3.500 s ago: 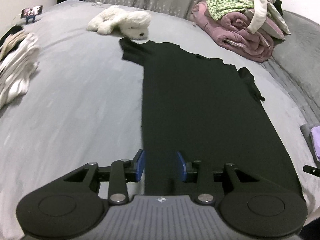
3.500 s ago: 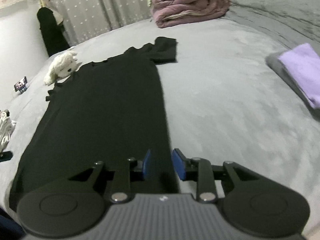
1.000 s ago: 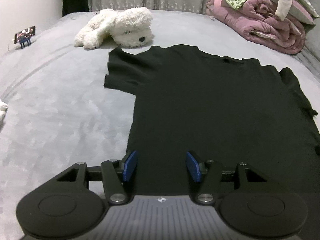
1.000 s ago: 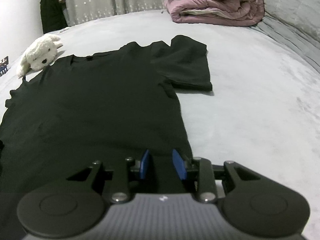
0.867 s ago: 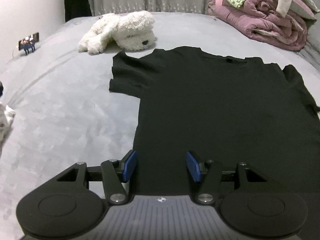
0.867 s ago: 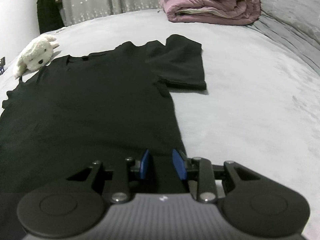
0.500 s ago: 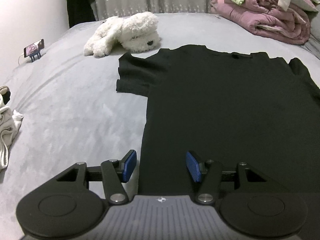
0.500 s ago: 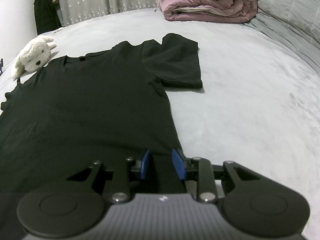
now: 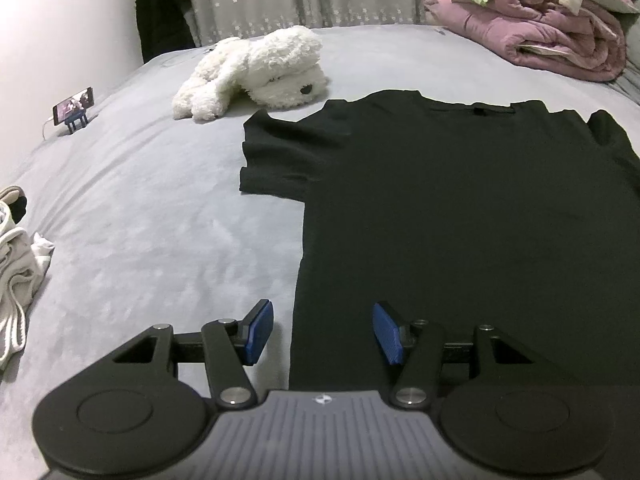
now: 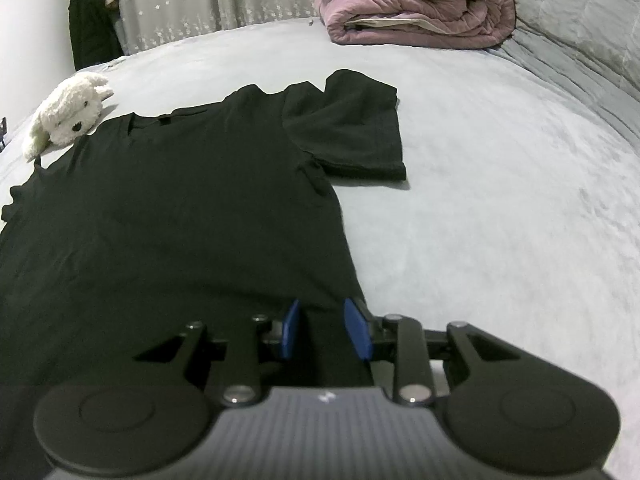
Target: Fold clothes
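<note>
My left gripper (image 9: 323, 333): fingers wide, straddling the hem corner of the black T-shirt (image 9: 460, 208), not pressing it. My right gripper (image 10: 323, 330): fingers narrow over the opposite hem corner; grip uncertain. T-shirt: flat on the grey bed (image 9: 152, 216). Beyond: white plush dog (image 9: 256, 70), pink quilt pile (image 10: 416, 8).

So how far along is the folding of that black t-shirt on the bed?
Done: the black t-shirt lies spread flat on the grey bed, both sleeves out, collar toward the plush dog. In hand: both grippers sit at the hem corners; the left gripper is open astride the edge, the right gripper has narrower fingers around cloth, grip unclear. Left: every fold; none made yet.
</note>
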Action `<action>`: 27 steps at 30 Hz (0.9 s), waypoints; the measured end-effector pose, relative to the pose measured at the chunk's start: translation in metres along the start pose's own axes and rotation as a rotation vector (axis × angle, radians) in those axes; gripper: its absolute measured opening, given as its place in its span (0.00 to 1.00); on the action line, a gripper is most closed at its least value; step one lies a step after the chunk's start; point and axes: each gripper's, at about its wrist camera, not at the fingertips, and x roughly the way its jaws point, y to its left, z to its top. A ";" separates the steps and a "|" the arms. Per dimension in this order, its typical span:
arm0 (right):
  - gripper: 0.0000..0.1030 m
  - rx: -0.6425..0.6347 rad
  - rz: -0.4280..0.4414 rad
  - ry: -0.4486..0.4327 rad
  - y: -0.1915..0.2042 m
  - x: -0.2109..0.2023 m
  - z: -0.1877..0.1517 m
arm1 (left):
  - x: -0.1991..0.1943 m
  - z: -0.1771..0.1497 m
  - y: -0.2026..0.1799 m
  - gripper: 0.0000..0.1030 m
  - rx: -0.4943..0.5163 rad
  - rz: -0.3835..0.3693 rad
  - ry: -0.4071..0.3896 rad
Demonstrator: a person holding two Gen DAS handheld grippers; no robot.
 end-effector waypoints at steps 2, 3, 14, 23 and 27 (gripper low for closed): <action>0.26 0.002 0.001 -0.003 -0.001 0.000 0.000 | 0.000 0.000 0.000 0.54 0.004 0.001 -0.001; 0.27 0.002 0.001 -0.007 -0.001 -0.001 0.000 | 0.000 0.000 0.000 0.54 0.004 0.001 -0.001; 0.27 -0.062 0.018 -0.020 0.014 0.001 -0.002 | 0.000 0.000 0.001 0.54 -0.003 -0.007 0.001; 0.27 -0.054 -0.020 -0.037 0.010 0.001 -0.003 | 0.002 0.001 0.005 0.54 -0.013 -0.011 0.008; 0.28 -0.063 0.006 -0.054 0.018 -0.004 -0.003 | 0.003 0.002 0.007 0.54 -0.019 -0.013 0.012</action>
